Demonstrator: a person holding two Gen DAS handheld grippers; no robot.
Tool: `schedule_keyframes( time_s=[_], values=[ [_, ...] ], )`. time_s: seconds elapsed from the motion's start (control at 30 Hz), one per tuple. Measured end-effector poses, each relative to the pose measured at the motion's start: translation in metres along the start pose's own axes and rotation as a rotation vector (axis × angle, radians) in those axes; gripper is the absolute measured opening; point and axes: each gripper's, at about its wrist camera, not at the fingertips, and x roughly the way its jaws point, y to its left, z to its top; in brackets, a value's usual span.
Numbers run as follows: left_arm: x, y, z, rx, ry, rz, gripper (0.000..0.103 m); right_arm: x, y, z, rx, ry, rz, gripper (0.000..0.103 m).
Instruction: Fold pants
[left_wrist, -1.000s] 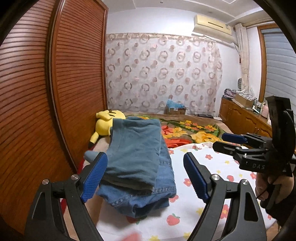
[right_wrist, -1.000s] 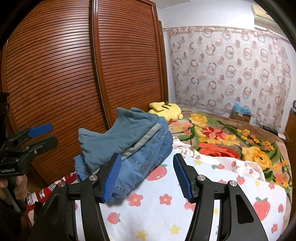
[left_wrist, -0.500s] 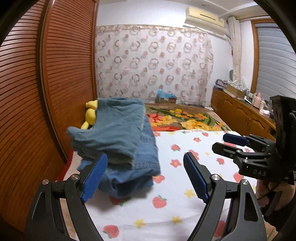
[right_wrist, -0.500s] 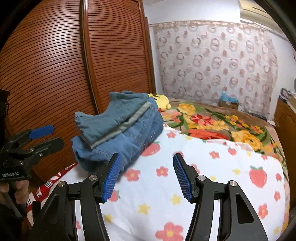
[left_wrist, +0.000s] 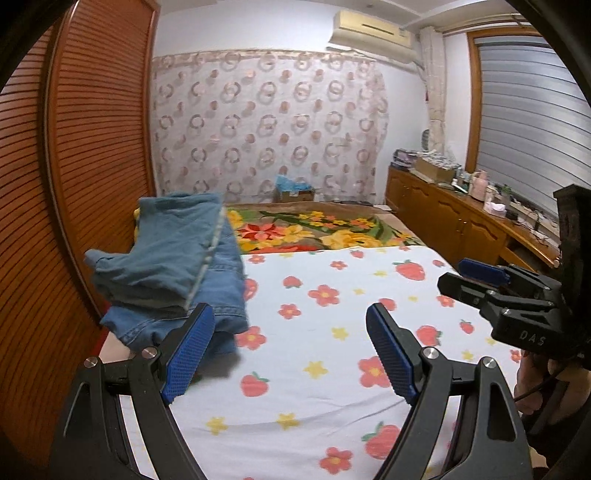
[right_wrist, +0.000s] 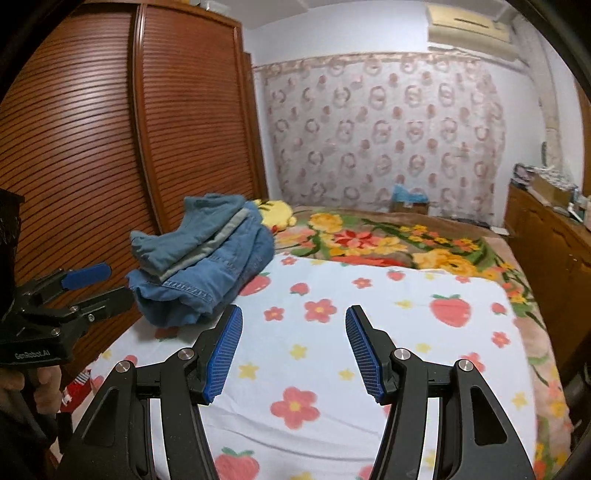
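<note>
Folded blue denim pants (left_wrist: 173, 266) lie in a stack at the left edge of the bed, near the wardrobe; they also show in the right wrist view (right_wrist: 207, 258). My left gripper (left_wrist: 291, 350) is open and empty, pulled back from the stack, which sits ahead to its left. My right gripper (right_wrist: 293, 349) is open and empty above the strawberry sheet (right_wrist: 369, 332), with the stack ahead to its left. Each gripper shows in the other's view, the right (left_wrist: 469, 277) and the left (right_wrist: 96, 284), both with jaws apart.
A wooden slatted wardrobe (left_wrist: 74, 166) runs along the bed's left side. A yellow plush toy (right_wrist: 277, 214) lies behind the pants. A floral blanket (left_wrist: 317, 229) covers the far bed. A wooden sideboard (left_wrist: 461, 225) with clutter stands at the right.
Both grippers have drawn back and swung right, away from the pants stack. The stack now sits farther left and smaller in both views. Jaws stay open.
</note>
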Motion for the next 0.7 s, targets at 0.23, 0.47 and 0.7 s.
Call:
schedule_keyframes(
  time_s=[0.23,0.47,0.7],
  values=[
    [-0.012,-0.025,0.008,0.022,-0.022,-0.038,0.084,-0.047,0.004,-0.012,0.01,-0.034,-0.058,0.06],
    [-0.022,-0.045,0.01,0.048,-0.036,-0.071,0.085,-0.073,0.014,-0.022,0.036,-0.049,-0.1,0.061],
    [-0.036,-0.057,0.011,0.056,-0.047,-0.088,0.085,-0.085,0.023,-0.024,0.064,-0.072,-0.154,0.072]
  ],
)
